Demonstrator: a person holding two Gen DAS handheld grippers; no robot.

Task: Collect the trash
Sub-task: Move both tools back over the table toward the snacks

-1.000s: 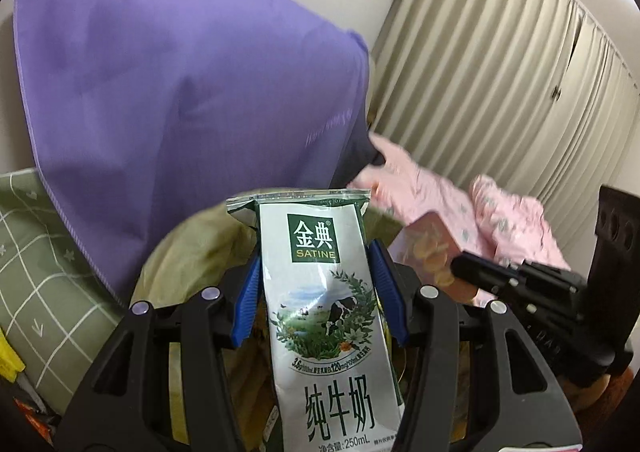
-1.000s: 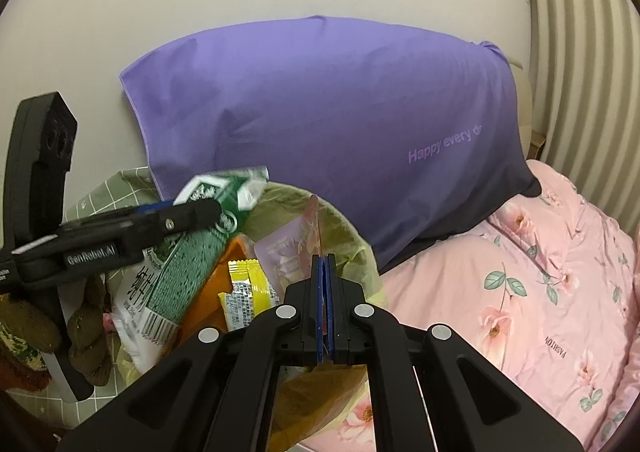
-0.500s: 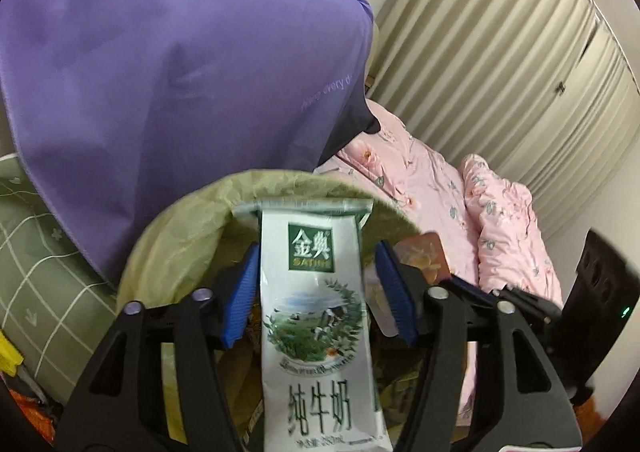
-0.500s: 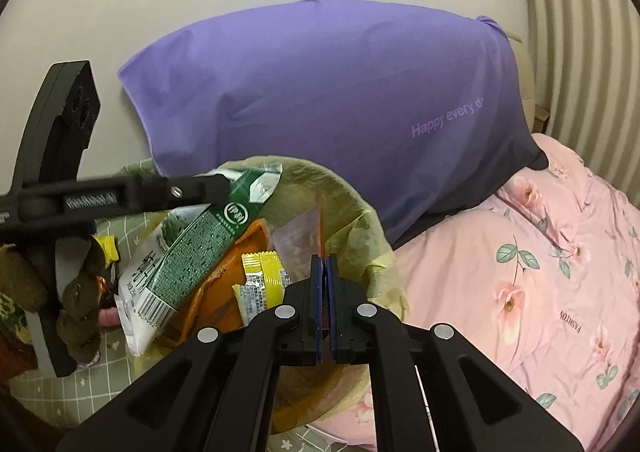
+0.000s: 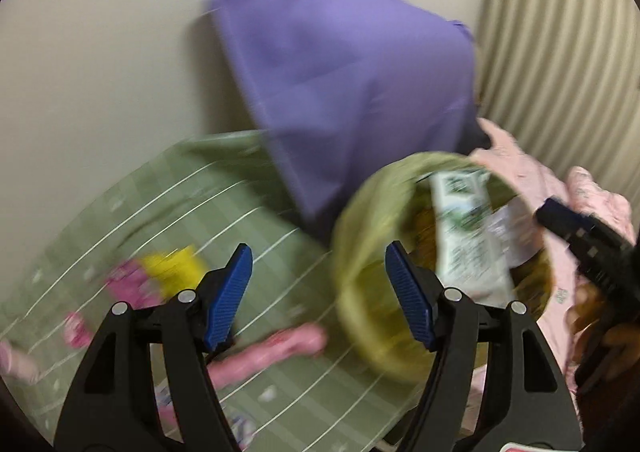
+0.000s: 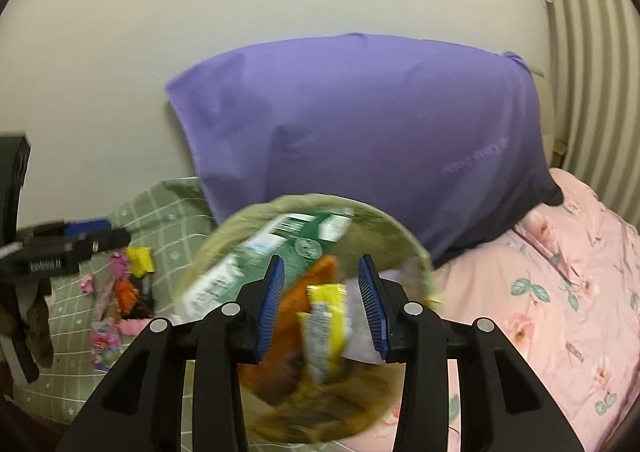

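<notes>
A yellow-green trash bag (image 6: 412,252) stands open on the bed. Inside lie a green and white milk carton (image 6: 276,252), an orange wrapper (image 6: 316,284) and a yellow wrapper (image 6: 324,316). My right gripper (image 6: 322,306) is open and empty right above the bag's mouth. My left gripper (image 5: 318,292) is open and empty, to the left of the bag (image 5: 360,248), with the carton (image 5: 464,228) inside it. Loose pink and yellow wrappers (image 5: 176,272) lie on the green checked blanket (image 5: 120,212); they also show in the right wrist view (image 6: 120,292).
A large purple pillow (image 6: 360,124) leans on the wall behind the bag. A pink floral quilt (image 6: 560,292) covers the bed to the right. Pleated curtains (image 5: 560,52) hang at far right. Both views are motion-blurred.
My left gripper let go of the milk carton, which now lies in the bag, and swung left. My right gripper, shut before, opened and the bag edge it held is free.
</notes>
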